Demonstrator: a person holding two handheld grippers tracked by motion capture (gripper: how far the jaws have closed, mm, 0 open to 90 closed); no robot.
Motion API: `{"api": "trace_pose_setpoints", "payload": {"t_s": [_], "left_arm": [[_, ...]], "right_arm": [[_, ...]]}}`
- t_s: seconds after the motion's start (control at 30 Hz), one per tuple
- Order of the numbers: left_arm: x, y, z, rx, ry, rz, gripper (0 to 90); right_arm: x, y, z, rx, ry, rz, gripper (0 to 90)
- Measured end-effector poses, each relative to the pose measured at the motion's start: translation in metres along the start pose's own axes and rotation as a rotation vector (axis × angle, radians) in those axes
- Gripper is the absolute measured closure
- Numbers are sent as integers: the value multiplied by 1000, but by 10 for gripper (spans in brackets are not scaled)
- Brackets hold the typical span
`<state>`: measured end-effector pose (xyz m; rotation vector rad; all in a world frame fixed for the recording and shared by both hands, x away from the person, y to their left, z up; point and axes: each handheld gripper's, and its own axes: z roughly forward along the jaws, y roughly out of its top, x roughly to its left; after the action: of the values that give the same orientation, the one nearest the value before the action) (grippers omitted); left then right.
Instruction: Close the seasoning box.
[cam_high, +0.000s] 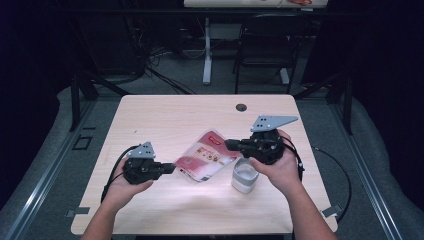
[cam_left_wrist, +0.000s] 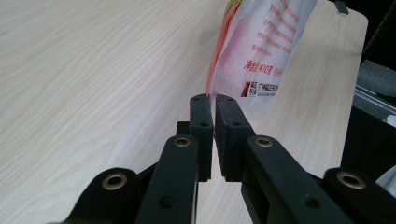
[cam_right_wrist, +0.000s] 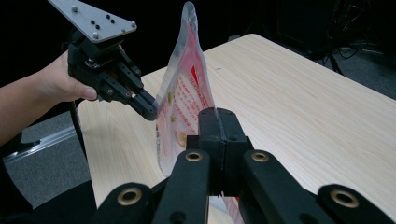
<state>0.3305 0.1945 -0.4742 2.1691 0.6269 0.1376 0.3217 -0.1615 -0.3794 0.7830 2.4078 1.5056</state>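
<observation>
A flat plastic pouch (cam_high: 206, 155) with red and white print hangs just above the wooden table (cam_high: 165, 115), stretched between both grippers. My left gripper (cam_high: 171, 169) pinches its lower left edge. In the left gripper view the jaws (cam_left_wrist: 215, 99) are shut on the thin seam of the pouch (cam_left_wrist: 266, 42). My right gripper (cam_high: 230, 145) grips the upper right edge. In the right gripper view its jaws (cam_right_wrist: 218, 113) are shut on the pouch (cam_right_wrist: 180, 93), which stands on edge, and the left gripper (cam_right_wrist: 150, 109) holds the far side.
A small clear cup (cam_high: 245, 175) with pale contents stands on the table just under the right hand. A round cable hole (cam_high: 241, 107) sits near the far edge. Behind the table are a dark chair (cam_high: 265, 45) and a desk leg (cam_high: 207, 50).
</observation>
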Motion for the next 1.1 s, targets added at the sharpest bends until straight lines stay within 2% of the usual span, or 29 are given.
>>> {"api": "trace_pose_setpoints", "payload": {"t_s": [0.1,0.37,0.5,1.1], "left_arm": [[3,-3,0,-3,-15,-9,858],[5,-9,0,-4,-5,-20,849],[8,-14,3,-5,-17,-33,840],[9,-34,17,23,25,-62,826]], "right_arm": [[2,1,2,0,3,-4,900],[6,2,7,9,8,-15,900],[8,2,10,16,8,-22,900],[8,-10,29,51,16,-26,900]]}}
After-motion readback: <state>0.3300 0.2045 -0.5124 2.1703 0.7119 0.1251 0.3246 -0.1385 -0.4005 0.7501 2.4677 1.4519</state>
